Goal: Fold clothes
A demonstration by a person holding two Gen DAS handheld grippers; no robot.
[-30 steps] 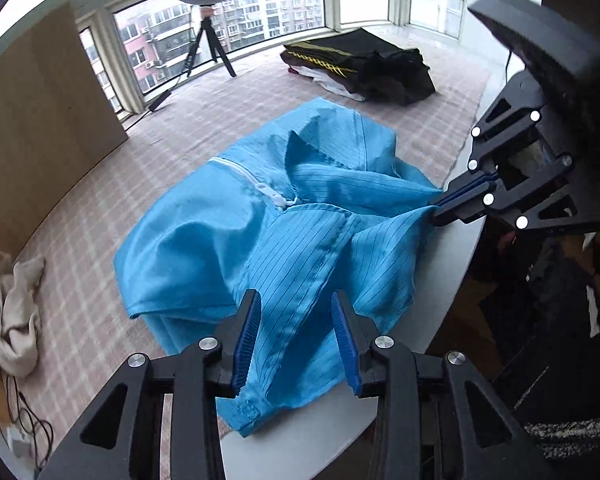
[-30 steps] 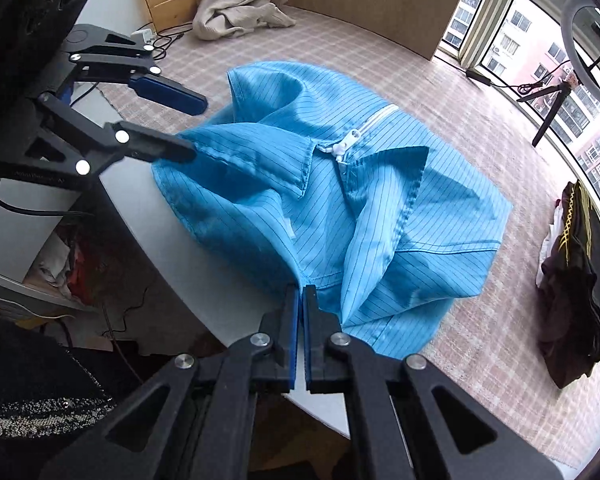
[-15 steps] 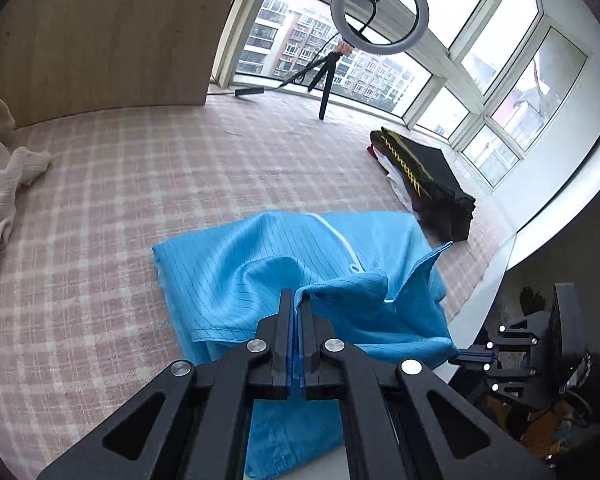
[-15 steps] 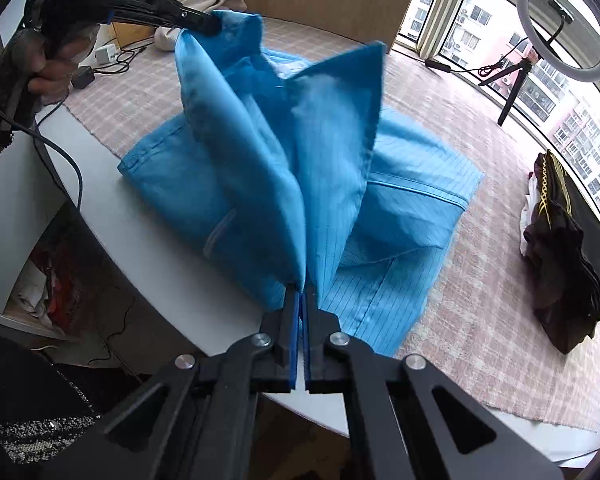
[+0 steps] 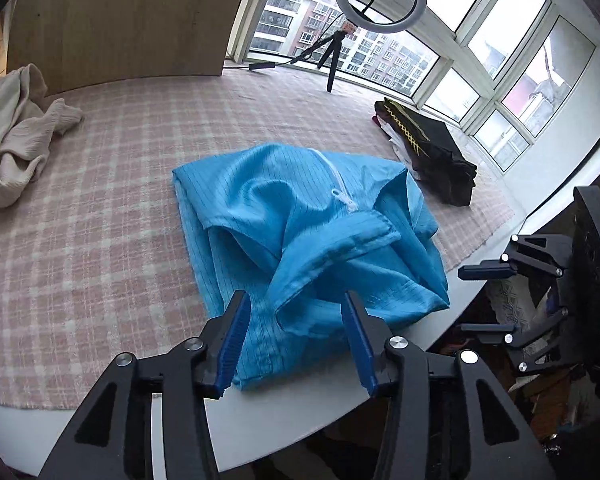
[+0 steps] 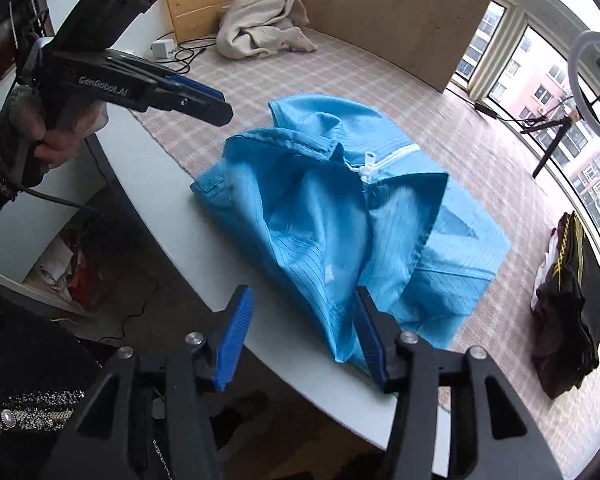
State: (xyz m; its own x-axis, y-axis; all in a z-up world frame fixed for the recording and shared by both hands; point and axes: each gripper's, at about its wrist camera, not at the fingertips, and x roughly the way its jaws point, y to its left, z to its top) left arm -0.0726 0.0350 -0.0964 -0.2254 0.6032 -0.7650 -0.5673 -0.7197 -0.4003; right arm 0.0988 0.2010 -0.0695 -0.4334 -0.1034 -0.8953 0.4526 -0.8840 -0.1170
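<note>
2 views are sharing 1 white surface (image 5: 300, 412) under a pink checked cloth (image 5: 100, 240), where the blue garment (image 5: 300, 224) is lying bunched at the near edge, zipper up. Only the right wrist view is showing the person's hand (image 6: 56, 136) gripping the left hand-held gripper (image 5: 300, 344); only the left wrist view is showing the right hand-held gripper (image 6: 300, 340) from outside. Both are opening, jaws spread, blue fabric lying below and between them, unpinched.
</note>
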